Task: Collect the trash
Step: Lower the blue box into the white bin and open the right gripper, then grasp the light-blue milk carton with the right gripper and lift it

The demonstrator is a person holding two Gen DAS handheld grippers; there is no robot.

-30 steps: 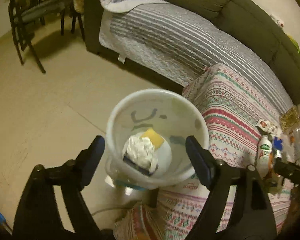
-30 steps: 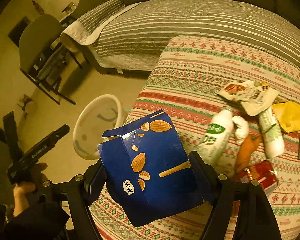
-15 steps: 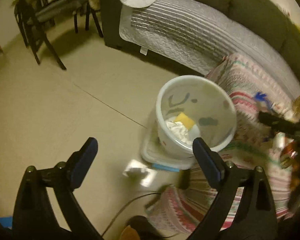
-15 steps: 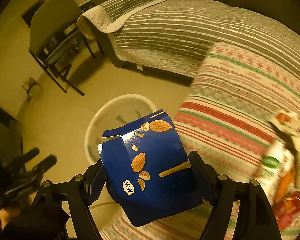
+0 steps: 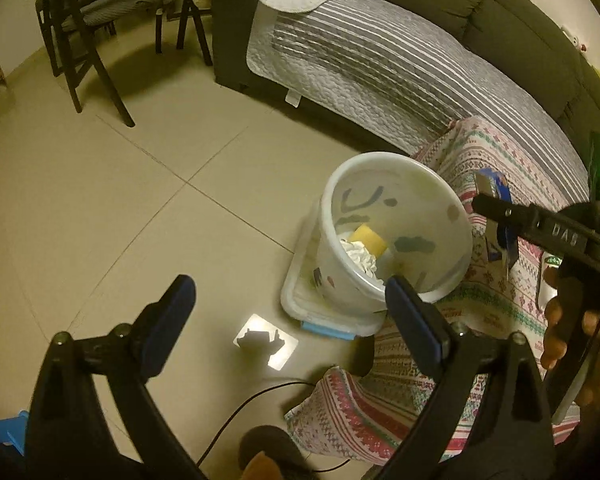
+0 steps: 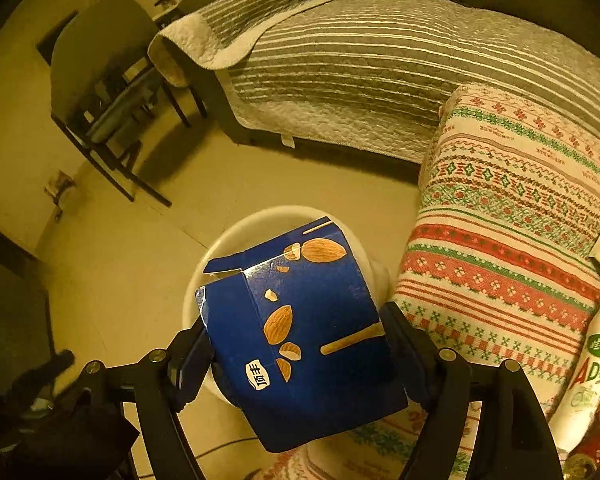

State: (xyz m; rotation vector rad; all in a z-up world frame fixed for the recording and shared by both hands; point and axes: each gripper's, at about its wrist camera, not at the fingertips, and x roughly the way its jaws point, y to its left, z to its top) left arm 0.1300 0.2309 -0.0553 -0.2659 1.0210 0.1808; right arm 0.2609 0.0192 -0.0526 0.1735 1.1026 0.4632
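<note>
My right gripper (image 6: 296,344) is shut on a blue almond snack box (image 6: 300,328) and holds it over the white trash bucket (image 6: 228,240). In the left wrist view the bucket (image 5: 396,184) stands on the floor beside the patterned cloth and holds crumpled white paper (image 5: 358,256) and a yellow piece (image 5: 368,238). The box (image 5: 496,216) and the right gripper (image 5: 540,228) show at the bucket's right rim. My left gripper (image 5: 288,300) is open and empty, low over the floor to the left of the bucket.
A table with a patterned cloth (image 6: 508,216) carries a white drink bottle (image 6: 588,368) and wrappers at its right edge. A sofa with a striped grey quilt (image 5: 380,52) lies behind. Dark chairs (image 5: 92,20) stand at the far left. A cable (image 5: 256,396) runs on the floor.
My right gripper has carried the blue box leftward from above the table to over the bucket. My left gripper has pulled back and left, away from the bucket.
</note>
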